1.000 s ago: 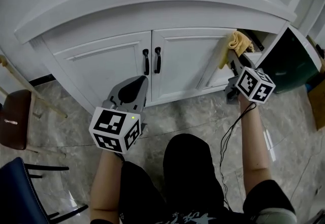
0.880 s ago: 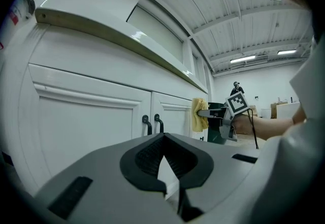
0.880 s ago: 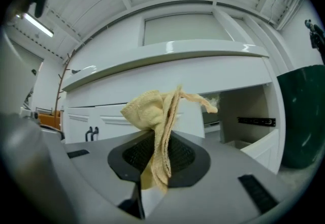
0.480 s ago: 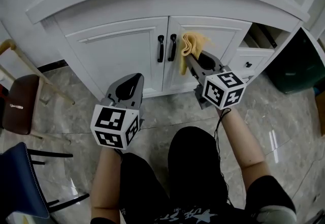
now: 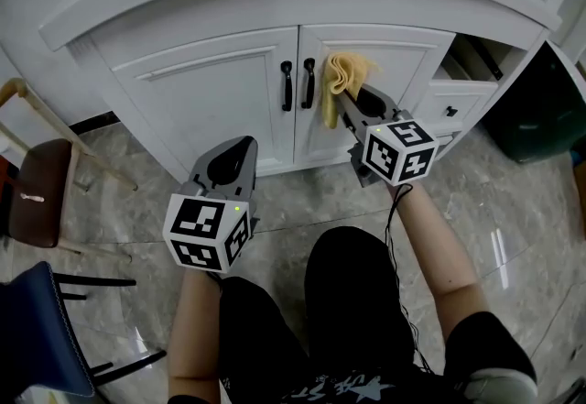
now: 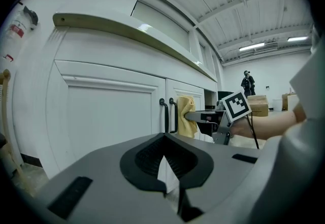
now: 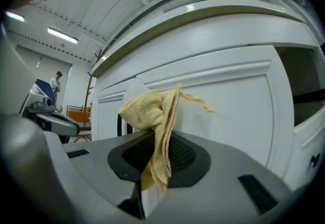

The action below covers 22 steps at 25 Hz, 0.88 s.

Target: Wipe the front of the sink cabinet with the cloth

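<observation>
Head view: one yellow terry cloth (image 5: 341,80), bunched and soft, sits at upper centre, pinched between the closed jaws of the right gripper (image 5: 347,103). It lies against the right door of the white, curved-front sink cabinet (image 5: 211,95), just beside two slim black bar handles (image 5: 287,86); actual contact appears likely but is not certain. Doors: two, with recessed panels. The left gripper (image 5: 244,147), grey plastic, hangs at lower left, tips pressed together on nothing. The floor (image 5: 513,210) is glossy marbled tile.
</observation>
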Each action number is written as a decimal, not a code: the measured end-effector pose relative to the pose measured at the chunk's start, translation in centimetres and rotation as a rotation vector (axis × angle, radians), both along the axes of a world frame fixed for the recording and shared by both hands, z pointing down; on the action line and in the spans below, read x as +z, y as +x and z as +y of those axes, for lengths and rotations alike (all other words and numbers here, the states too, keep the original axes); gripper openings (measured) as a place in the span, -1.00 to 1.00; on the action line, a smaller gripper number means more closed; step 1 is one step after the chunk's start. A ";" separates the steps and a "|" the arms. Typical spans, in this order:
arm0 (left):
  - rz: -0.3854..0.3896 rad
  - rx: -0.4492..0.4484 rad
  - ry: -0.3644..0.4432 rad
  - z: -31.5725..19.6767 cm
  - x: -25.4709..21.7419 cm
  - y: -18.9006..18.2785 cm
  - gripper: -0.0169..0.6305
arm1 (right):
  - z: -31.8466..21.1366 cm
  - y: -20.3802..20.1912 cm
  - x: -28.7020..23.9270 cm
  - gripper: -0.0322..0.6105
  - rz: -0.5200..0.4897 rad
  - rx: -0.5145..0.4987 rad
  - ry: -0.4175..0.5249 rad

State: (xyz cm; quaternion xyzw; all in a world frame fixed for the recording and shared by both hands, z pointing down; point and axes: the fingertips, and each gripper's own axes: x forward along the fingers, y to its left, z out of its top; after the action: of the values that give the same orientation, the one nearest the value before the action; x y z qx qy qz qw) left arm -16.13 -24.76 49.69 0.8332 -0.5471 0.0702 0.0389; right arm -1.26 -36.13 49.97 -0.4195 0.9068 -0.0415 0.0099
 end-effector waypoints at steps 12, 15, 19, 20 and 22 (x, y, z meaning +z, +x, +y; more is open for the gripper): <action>0.003 0.074 -0.025 -2.3 1.7 4.8 -0.90 | -2.3 10.7 1.8 -0.65 0.012 0.198 -0.011; 0.010 0.091 -0.023 -2.9 1.8 6.0 -0.90 | -2.8 13.5 1.7 -0.65 0.013 0.255 -0.006; 0.011 0.121 -0.018 -3.5 1.9 7.8 -0.90 | -3.0 17.5 1.6 -0.65 -0.014 0.341 -0.013; 0.011 0.127 -0.019 -3.6 2.0 8.1 -0.90 | -3.0 18.4 1.6 -0.65 -0.023 0.356 -0.019; 0.018 0.135 -0.023 -3.7 2.1 8.6 -0.90 | -3.0 19.9 1.7 -0.65 -0.026 0.386 -0.029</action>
State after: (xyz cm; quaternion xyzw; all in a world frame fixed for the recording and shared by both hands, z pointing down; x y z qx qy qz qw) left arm -7.51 -28.49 51.79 0.8683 -0.4885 0.0715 0.0482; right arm 18.67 -39.14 51.64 -0.5852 0.8085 -0.0574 0.0230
